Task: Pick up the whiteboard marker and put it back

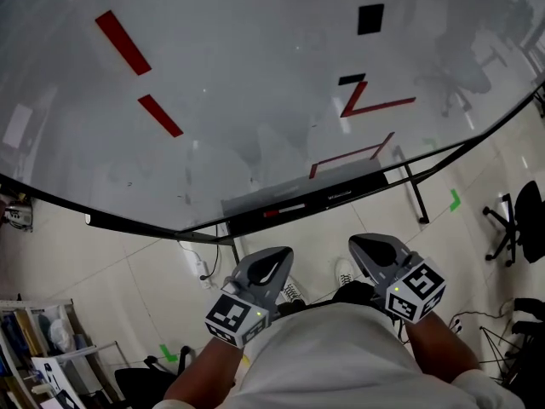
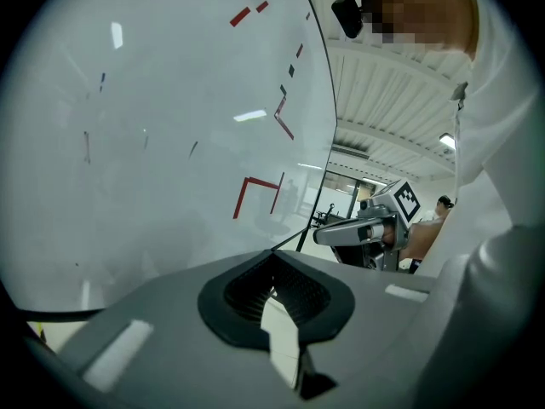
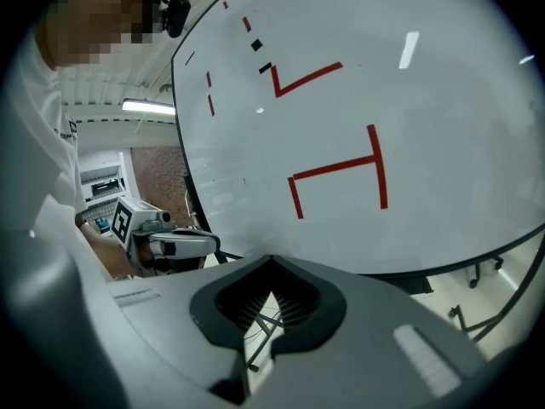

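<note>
L gripper (image 1: 271, 261) and R gripper (image 1: 372, 247): jaws together on both, nothing held, side by side near the person's torso. Ahead of the tips, on the whiteboard (image 1: 255, 75) tray (image 1: 341, 196), lies what looks like the whiteboard marker (image 1: 284, 211), well apart from both.

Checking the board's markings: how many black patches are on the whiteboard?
2: a black square near the top right; a smaller black patch below it, by the red zigzag.
</note>
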`<state>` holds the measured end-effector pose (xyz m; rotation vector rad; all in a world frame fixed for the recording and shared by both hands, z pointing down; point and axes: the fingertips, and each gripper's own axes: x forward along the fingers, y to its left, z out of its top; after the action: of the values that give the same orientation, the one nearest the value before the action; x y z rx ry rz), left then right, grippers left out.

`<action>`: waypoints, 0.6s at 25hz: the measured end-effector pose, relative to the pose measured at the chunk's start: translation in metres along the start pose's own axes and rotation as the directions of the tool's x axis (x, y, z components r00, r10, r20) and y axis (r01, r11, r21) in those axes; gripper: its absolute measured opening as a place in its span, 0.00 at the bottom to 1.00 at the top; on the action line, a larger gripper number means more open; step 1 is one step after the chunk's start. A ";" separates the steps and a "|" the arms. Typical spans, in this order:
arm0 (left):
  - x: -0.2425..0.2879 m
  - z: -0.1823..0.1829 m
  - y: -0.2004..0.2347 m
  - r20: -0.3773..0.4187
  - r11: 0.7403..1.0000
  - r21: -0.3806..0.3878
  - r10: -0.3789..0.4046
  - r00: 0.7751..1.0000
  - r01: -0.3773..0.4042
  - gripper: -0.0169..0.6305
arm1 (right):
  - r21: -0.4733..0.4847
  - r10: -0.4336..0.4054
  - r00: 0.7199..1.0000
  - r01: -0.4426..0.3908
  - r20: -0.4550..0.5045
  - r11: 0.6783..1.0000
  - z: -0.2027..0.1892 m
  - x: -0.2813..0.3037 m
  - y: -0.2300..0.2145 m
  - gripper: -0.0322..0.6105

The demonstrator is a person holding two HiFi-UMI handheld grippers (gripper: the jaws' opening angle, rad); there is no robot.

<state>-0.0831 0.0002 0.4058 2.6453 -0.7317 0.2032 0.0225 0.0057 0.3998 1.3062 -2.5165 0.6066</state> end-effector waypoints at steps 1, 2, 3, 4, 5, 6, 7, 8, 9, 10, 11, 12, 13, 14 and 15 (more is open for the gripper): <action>-0.001 -0.001 -0.002 -0.002 1.000 0.001 0.005 1.000 -0.005 0.05 | -0.003 0.000 1.000 0.000 -0.001 1.000 -0.001 -0.004 0.002 0.05; -0.002 0.000 -0.004 -0.001 1.000 -0.001 0.013 1.000 -0.013 0.05 | -0.006 0.001 1.000 -0.001 -0.002 1.000 -0.002 -0.008 0.002 0.05; -0.003 0.000 -0.007 0.002 1.000 -0.003 0.022 1.000 -0.022 0.05 | -0.008 0.003 1.000 -0.003 -0.002 1.000 -0.003 -0.012 0.003 0.05; -0.002 -0.001 -0.010 0.005 1.000 -0.005 0.031 1.000 -0.031 0.05 | -0.010 0.008 1.000 -0.008 0.001 1.000 -0.005 -0.016 0.002 0.05; -0.002 -0.002 -0.014 0.010 0.999 -0.008 0.040 0.999 -0.040 0.05 | -0.011 0.016 1.000 -0.016 0.006 1.000 -0.006 -0.019 0.001 0.05; -0.001 -0.004 -0.018 0.014 0.999 -0.014 0.050 0.999 -0.050 0.05 | -0.012 0.028 1.000 -0.027 0.011 1.000 -0.008 -0.023 0.000 0.05; -0.001 -0.005 -0.023 0.019 0.998 -0.021 0.062 0.998 -0.061 0.05 | -0.014 0.042 0.999 -0.042 0.015 0.999 -0.010 -0.027 -0.001 0.05; -0.001 -0.007 -0.030 0.022 0.997 -0.030 0.076 0.997 -0.075 0.05 | -0.020 0.058 0.998 -0.058 0.016 0.998 -0.012 -0.032 -0.001 0.05; 0.000 -0.009 -0.036 0.025 0.995 -0.038 0.092 0.995 -0.091 0.05 | -0.028 0.075 0.997 -0.075 0.014 0.997 -0.013 -0.037 -0.001 0.05; 0.001 -0.011 -0.044 0.027 0.993 -0.045 0.109 0.994 -0.108 0.05 | -0.036 0.094 0.996 -0.093 0.012 0.995 -0.014 -0.043 -0.001 0.05; 0.002 -0.014 -0.053 0.026 0.991 -0.050 0.128 0.991 -0.127 0.05 | -0.045 0.113 0.994 -0.112 0.011 0.993 -0.016 -0.050 -0.001 0.05; 0.003 -0.017 -0.061 0.024 0.988 -0.054 0.150 0.988 -0.148 0.05 | -0.055 0.131 0.991 -0.130 0.010 0.990 -0.016 -0.058 -0.002 0.05; 0.004 -0.021 -0.069 0.020 0.983 -0.059 0.173 0.985 -0.171 0.05 | -0.067 0.148 0.989 -0.147 0.009 0.987 -0.017 -0.067 -0.003 0.05; 0.005 -0.025 -0.077 0.017 0.979 -0.065 0.197 0.980 -0.195 0.05 | -0.078 0.162 0.987 -0.161 0.009 0.984 -0.018 -0.076 -0.005 0.05; 0.006 -0.029 -0.086 0.016 0.973 -0.072 0.220 0.975 -0.218 0.05 | -0.087 0.174 0.985 -0.173 0.008 0.981 -0.020 -0.085 -0.007 0.05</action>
<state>-0.0346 0.0766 0.4052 2.5031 -1.0205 0.2019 0.0778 0.0729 0.3861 1.0741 -2.6566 0.5181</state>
